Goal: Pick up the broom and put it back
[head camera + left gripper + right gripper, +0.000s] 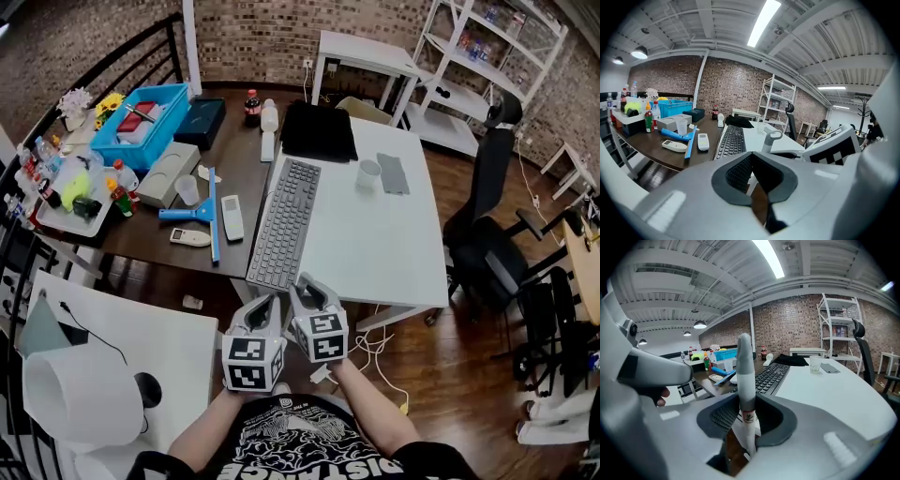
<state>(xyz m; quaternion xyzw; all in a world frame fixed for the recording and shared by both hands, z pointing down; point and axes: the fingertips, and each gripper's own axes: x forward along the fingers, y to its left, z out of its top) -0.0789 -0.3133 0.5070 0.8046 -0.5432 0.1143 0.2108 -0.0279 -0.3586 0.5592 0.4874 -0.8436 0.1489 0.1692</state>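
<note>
The right gripper [746, 425] is clamping the broom [744, 376] by its handle, which is standing upright between the jaws, near the white table [834, 390]. The left gripper [757, 180] is hovering just beside it; its jaws are standing apart, empty.

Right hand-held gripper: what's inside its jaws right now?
A grey-and-white broom handle stands upright, clamped in the right hand-held gripper. Its lower end and any brush head are hidden beneath that gripper.

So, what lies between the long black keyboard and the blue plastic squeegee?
A white remote control lies there on the dark wooden table, right of the squeegee and left of the keyboard. The head view shows it plainly.
</note>
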